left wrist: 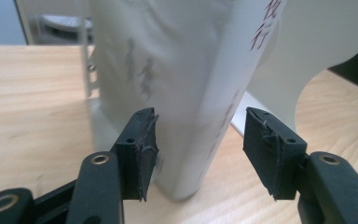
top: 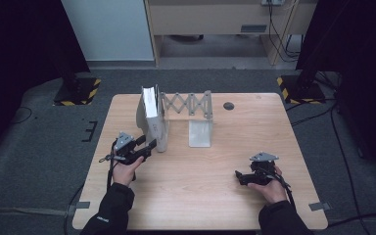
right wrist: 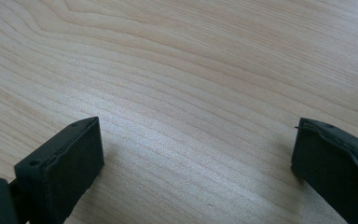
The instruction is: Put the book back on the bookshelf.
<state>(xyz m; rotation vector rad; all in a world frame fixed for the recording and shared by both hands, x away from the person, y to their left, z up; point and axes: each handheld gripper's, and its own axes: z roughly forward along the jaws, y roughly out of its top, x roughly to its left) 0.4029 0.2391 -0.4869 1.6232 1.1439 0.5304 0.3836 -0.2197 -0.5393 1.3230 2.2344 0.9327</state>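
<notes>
The white upright paperback book (left wrist: 186, 93) near the wooden table's (top: 215, 181) left edge looks stiff, moderately heavy, best pinched low across its spine by the open, empty left gripper (left wrist: 200, 154), while the right gripper (right wrist: 196, 163) idles wide open.

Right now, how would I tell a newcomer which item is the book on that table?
Start at the wooden table, then find the grey expanding rack along its far edge. The book stands upright at the rack's left end, with the left gripper open around its near corner. It alone is white and thick; its neighbours are thin grey metal plates.
</notes>
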